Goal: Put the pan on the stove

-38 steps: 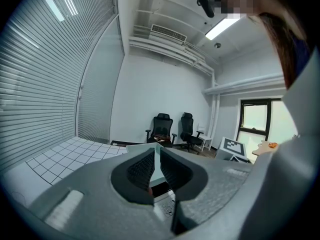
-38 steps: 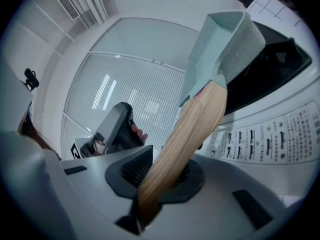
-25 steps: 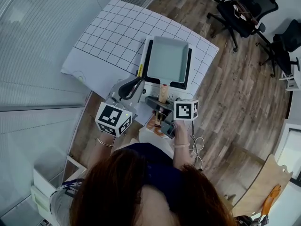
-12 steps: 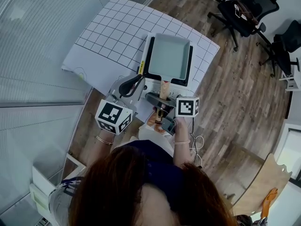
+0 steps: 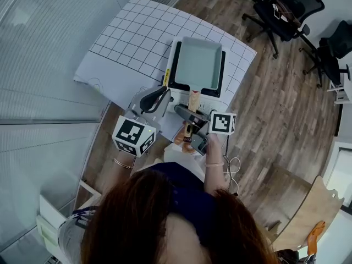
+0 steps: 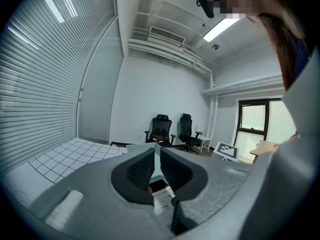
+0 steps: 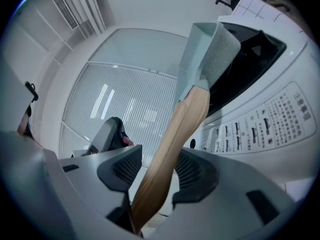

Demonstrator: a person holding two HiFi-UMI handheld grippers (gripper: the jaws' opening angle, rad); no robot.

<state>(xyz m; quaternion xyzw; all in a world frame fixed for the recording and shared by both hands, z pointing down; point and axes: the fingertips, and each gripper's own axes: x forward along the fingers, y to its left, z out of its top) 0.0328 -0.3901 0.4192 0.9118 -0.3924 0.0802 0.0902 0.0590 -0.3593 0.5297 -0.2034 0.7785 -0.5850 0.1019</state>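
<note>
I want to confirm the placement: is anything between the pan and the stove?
Nothing visible: the pan sits directly on the stove. The right gripper has just been opening its jaws, with the pan's wooden handle between them.

**Desk** [image 5: 118, 65]: the top is covered by a white sheet ruled with a black square grid.

**Directly on it:** one white stove [image 5: 208, 104]. It sits on the right-hand part of the sheet, with its control panel facing the near edge and its right side close to the sheet's border.

**Beneath the desk:** a wood-plank floor [image 5: 275, 109]. Two black office chairs [image 5: 286, 10] stand on it, well apart from the desk.
</note>
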